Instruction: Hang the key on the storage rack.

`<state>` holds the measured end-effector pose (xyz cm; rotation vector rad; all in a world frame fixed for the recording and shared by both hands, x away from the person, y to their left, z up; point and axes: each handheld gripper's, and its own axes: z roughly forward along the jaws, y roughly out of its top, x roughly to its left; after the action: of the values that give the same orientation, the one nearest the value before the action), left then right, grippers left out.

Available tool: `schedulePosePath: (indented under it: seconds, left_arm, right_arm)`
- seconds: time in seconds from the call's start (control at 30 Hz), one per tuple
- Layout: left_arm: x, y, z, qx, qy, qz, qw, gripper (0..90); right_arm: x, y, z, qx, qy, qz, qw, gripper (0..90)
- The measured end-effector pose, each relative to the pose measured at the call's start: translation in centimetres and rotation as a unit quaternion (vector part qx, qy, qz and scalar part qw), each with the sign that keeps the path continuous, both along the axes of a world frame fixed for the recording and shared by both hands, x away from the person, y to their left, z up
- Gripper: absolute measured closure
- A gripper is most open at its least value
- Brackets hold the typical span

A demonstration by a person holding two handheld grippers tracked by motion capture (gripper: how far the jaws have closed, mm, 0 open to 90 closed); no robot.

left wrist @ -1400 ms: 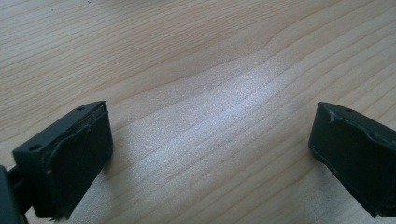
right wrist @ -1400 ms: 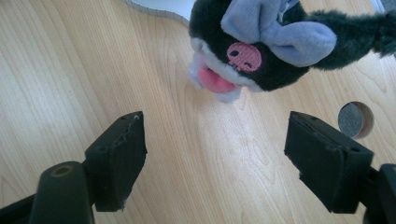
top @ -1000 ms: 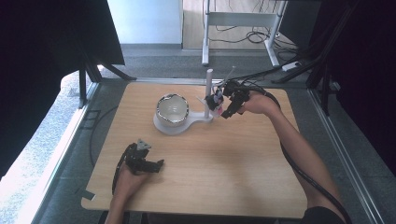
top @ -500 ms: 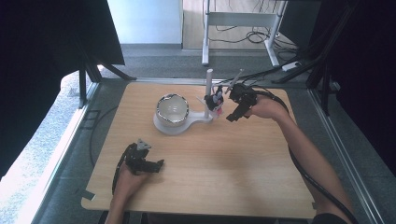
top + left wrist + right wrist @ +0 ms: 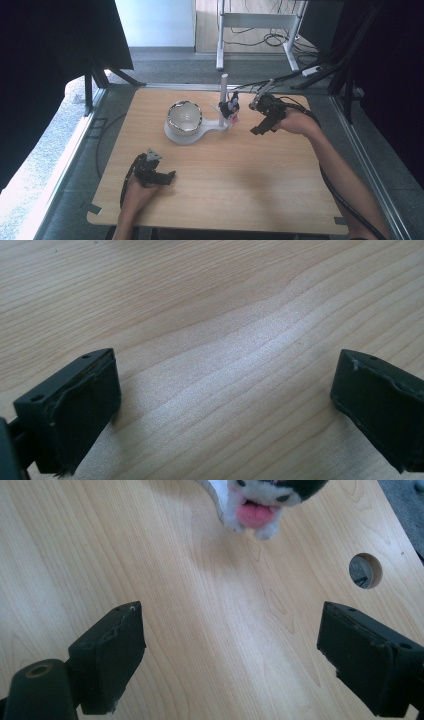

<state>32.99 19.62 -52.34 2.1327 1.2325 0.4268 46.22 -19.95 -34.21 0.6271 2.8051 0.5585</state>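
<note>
A white stand [image 5: 192, 136] sits at the middle back of the wooden table, with a shiny bowl [image 5: 184, 118] on its round base and an upright post [image 5: 224, 92]. A small black, white and pink plush toy [image 5: 231, 108] hangs on the post's arm. My right gripper [image 5: 260, 127] hovers just right of the toy, apart from it. In the right gripper view its jaws [image 5: 232, 645] stand open over bare wood, with the plush toy [image 5: 265, 497] ahead. My left gripper [image 5: 165, 177] rests near the front left, open [image 5: 225, 405] with nothing between its jaws.
A round cable hole [image 5: 365, 570] is cut in the tabletop [image 5: 240, 185] beyond the right gripper. Black cables trail from the right gripper off the back right edge. A white desk frame [image 5: 260, 22] stands on the floor behind the table.
My right gripper has drawn back to the right, away from the plush toy, which stays hanging on the stand. The left hand has kept still.
</note>
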Motion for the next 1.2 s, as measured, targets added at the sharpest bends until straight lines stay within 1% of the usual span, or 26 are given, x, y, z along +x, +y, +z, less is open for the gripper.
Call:
schedulePosePath:
  seconds: [0.17,0.4,0.53,0.7,0.87,0.93,1.07,1.1,1.2]
  left_arm:
    - [0.0,0.0,0.0,0.0,0.0,0.0,1.0,0.0]
    - [0.0,0.0,0.0,0.0,0.0,0.0,1.0,0.0]
    - [0.0,0.0,0.0,0.0,0.0,0.0,1.0,0.0]
    - [0.0,0.0,0.0,0.0,0.0,0.0,1.0,0.0]
    - [0.0,0.0,0.0,0.0,0.0,0.0,1.0,0.0]
    - [0.0,0.0,0.0,0.0,0.0,0.0,1.0,0.0]
    - [0.0,0.0,0.0,0.0,0.0,0.0,1.0,0.0]
    - [0.0,0.0,0.0,0.0,0.0,0.0,1.0,0.0]
    - [0.0,0.0,0.0,0.0,0.0,0.0,1.0,0.0]
  right_arm:
    - [-0.9,-0.9,-0.2,0.008,0.0,-0.005,1.0,11.6]
    - [-2.2,-2.2,-0.7,0.022,-0.003,-0.003,0.9997,11.2]
    - [-3.0,-2.7,-1.1,0.031,-0.008,0.0,0.9995,7.4]
    - [-4.0,-3.2,-1.8,0.033,-0.015,-0.002,0.9993,1.4]
    - [-4.9,-3.9,-2.4,0.039,-0.022,-0.007,0.999,0.3]
    - [-5.2,-4.1,-2.6,0.04,-0.022,-0.011,0.9989,0.2]
    - [-5.9,-4.6,-3.0,0.036,-0.032,-0.018,0.9987,0.3]
    - [-6.1,-4.8,-3.2,0.029,-0.037,-0.021,0.9987,0.3]
    - [-6.6,-5.2,-3.7,0.024,-0.043,-0.024,0.9985,0.3]
